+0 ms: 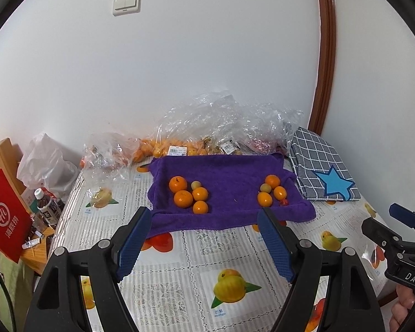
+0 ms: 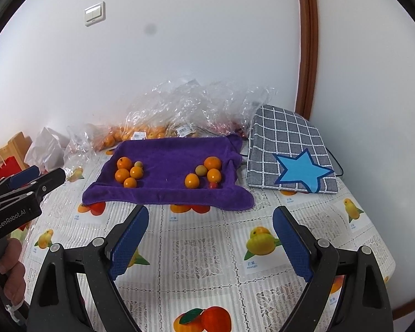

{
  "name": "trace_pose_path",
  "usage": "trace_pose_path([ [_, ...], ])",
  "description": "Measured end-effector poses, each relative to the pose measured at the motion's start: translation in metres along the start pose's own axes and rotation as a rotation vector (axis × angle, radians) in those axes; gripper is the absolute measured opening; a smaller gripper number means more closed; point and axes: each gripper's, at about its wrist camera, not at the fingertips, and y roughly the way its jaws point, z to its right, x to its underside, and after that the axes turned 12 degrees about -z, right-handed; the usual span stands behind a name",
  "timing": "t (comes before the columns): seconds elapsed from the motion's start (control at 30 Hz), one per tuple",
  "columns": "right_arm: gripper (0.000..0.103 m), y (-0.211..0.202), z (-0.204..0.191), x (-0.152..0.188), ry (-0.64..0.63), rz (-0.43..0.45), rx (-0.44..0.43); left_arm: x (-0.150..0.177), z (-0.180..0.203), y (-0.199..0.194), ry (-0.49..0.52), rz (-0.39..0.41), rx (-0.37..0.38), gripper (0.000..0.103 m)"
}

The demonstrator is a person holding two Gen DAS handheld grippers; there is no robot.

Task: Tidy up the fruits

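Observation:
A purple towel (image 1: 229, 177) (image 2: 168, 160) lies on the table with two groups of fruit. The left group (image 1: 189, 196) (image 2: 128, 171) has several oranges and one small pale fruit. The right group (image 1: 272, 191) (image 2: 207, 173) has oranges, a pale fruit and a small red fruit (image 1: 284, 201) (image 2: 213, 185). My left gripper (image 1: 206, 215) is open and empty, just in front of the towel's near edge. My right gripper (image 2: 210, 214) is open and empty, in front of the towel. Each gripper shows at the edge of the other's view.
Clear plastic bags with more oranges (image 1: 157, 146) (image 2: 141, 131) lie behind the towel by the wall. A grey checked cloth with a blue star (image 1: 322, 174) (image 2: 287, 155) lies to the right. A bottle (image 1: 45, 207) and red bag (image 1: 5, 215) stand left of the table.

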Motion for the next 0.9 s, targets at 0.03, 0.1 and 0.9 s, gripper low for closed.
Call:
trace_pose_path([
  [0.03,0.091,-0.0005,-0.0006,-0.0001,0.0,0.001,0.0,-0.0006,-0.0013,-0.0002,-0.001,0.001,-0.001,0.078],
  [0.1,0.091,-0.0012,-0.0013,-0.0003,0.0,0.001,0.001,-0.0013,-0.0031,-0.001,-0.004,0.004,-0.003,0.078],
  [0.9,0.091,-0.0011,-0.0066,-0.0004,-0.009,-0.002,0.004,-0.0006,-0.0102,-0.0033,-0.013,0.012,-0.014,0.079],
])
